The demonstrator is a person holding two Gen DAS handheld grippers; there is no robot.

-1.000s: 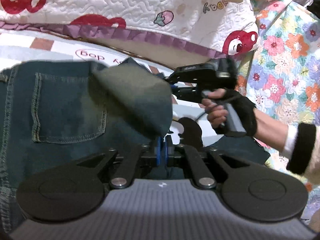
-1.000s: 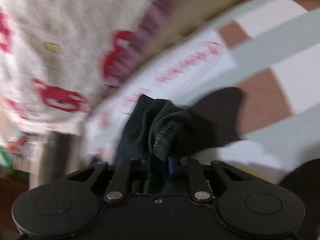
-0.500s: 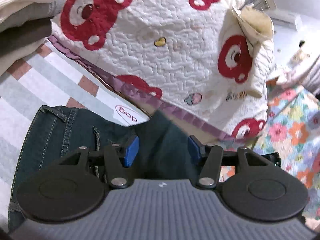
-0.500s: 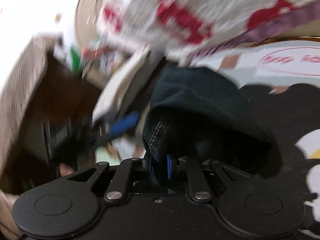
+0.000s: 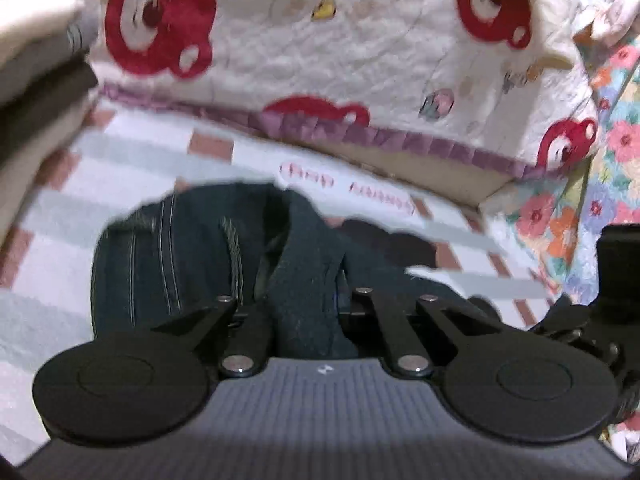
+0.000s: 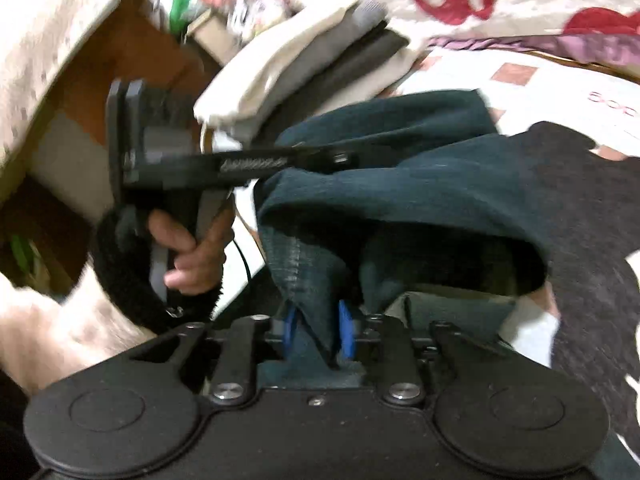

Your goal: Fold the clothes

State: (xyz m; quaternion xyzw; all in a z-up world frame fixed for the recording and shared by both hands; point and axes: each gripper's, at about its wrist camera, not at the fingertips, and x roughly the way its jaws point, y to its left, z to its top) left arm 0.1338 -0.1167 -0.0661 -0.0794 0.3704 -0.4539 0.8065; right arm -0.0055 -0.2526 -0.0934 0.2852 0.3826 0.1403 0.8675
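Dark blue jeans [image 5: 192, 256] lie bunched on a striped bedsheet [image 5: 132, 152], with a fold of denim running up between my left gripper's [image 5: 302, 304] fingers. The blue pads are mostly hidden by the cloth and the jaws stand apart. My right gripper [image 6: 318, 330] is shut on a stitched edge of the jeans [image 6: 400, 184] and holds it raised. In the right wrist view the left gripper's body [image 6: 192, 160] and the gloved hand [image 6: 184, 248] holding it sit at the left, against the denim.
A white quilt with red bears [image 5: 320, 60] rises behind the sheet. A stack of folded cream and grey clothes [image 6: 312, 52] lies at the left. A floral cover [image 5: 616, 184] is at the right. A dark patterned cloth [image 6: 592, 240] lies under the jeans.
The left gripper opened half a second ago and has since dropped back onto the denim. The right gripper has swung left with the jeans edge held, bringing the left hand into its view.
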